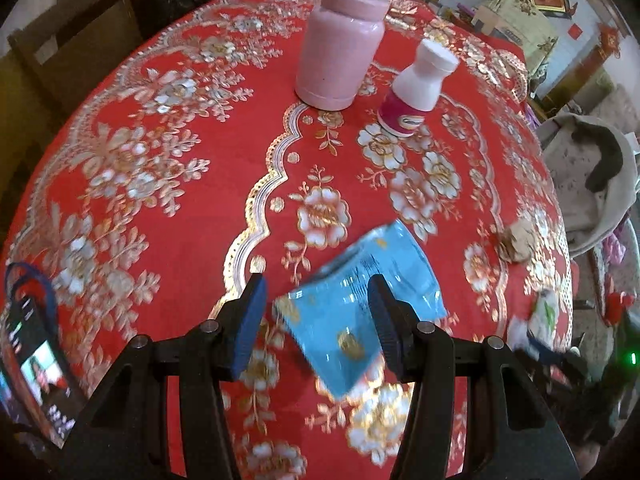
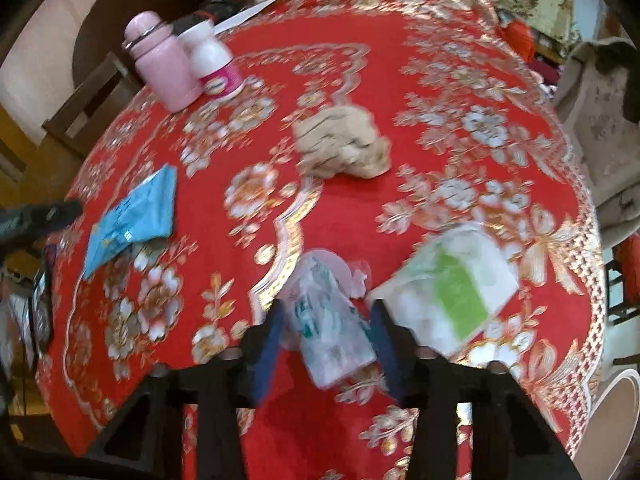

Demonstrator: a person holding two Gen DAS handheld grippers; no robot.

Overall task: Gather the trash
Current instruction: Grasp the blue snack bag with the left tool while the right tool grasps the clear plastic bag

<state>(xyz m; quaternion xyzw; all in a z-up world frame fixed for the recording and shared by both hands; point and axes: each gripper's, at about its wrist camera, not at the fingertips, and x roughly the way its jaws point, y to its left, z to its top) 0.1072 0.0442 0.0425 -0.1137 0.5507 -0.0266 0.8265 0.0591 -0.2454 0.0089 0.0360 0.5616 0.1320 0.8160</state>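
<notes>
A blue wrapper point(image 1: 352, 304) lies flat on the red flowered tablecloth point(image 1: 200, 200). My left gripper point(image 1: 316, 316) hangs open over it, its pads apart, and the right finger covers part of the wrapper. From the right wrist view the same blue wrapper point(image 2: 132, 216) lies at the table's left. My right gripper point(image 2: 328, 340) is shut on a clear plastic packet point(image 2: 332, 320) with teal print, which fills the gap between the pads. Just to its right lies a white and green packet point(image 2: 452, 284). A crumpled brown paper ball point(image 2: 344, 144) rests mid-table.
A pink flask point(image 1: 340, 56) and a white bottle with a magenta label point(image 1: 416, 88) stand at the far side. A phone point(image 1: 36, 368) with a lit screen sits at the near left edge. A wooden chair point(image 1: 76, 40) stands beyond the table; cluttered seats crowd the right.
</notes>
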